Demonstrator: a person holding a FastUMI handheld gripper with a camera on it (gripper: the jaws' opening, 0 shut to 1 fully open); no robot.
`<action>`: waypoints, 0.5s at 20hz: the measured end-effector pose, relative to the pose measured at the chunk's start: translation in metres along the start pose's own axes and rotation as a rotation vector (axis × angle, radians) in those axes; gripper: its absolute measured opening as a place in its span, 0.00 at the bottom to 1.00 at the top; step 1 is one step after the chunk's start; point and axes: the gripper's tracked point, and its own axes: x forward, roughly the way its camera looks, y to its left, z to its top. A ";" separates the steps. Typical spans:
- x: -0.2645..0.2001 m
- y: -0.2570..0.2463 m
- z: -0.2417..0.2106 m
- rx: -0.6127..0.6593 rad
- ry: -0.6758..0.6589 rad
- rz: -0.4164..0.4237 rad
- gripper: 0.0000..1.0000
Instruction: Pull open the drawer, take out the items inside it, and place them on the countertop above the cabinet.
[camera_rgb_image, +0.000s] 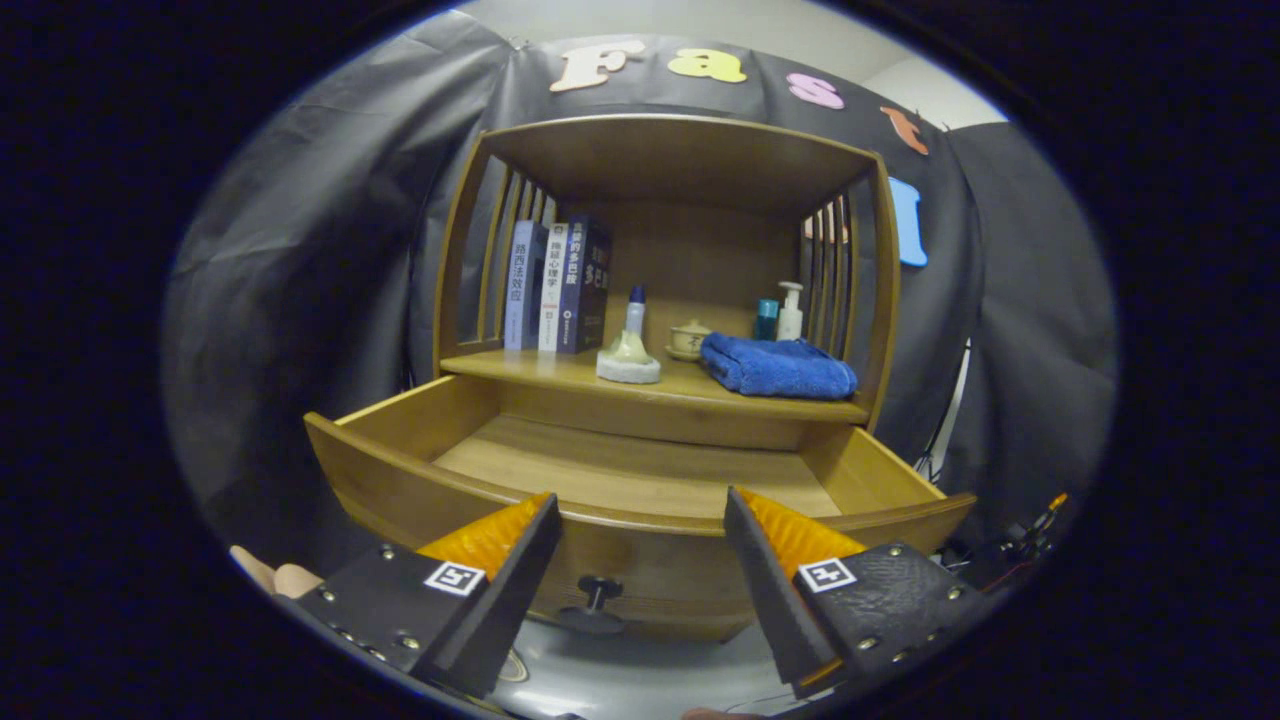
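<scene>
A wooden cabinet stands ahead with its drawer (640, 520) pulled out; the drawer floor that shows is bare wood. A dark round knob (597, 590) sits on the drawer front, low between my fingers. My gripper (640, 505) is open, its fingertips level with the drawer's front rim and holding nothing. On the countertop (560, 372) above the drawer lie a folded blue towel (778, 366) and a small white bottle with a blue cap (630, 345) on a pale base.
Several upright books (560, 285) stand at the countertop's left. A small lidded pot (690, 339), a teal jar (766, 319) and a white pump bottle (791, 311) sit at the back right. Slatted side walls and a top shelf enclose the countertop. Cables (1020, 545) lie beyond the drawer's right corner.
</scene>
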 end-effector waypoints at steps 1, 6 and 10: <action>0.012 0.001 0.000 0.003 0.002 -0.003 1.00; 0.012 0.002 -0.003 -0.012 -0.010 -0.008 1.00; 0.013 0.002 -0.005 -0.023 0.000 -0.023 1.00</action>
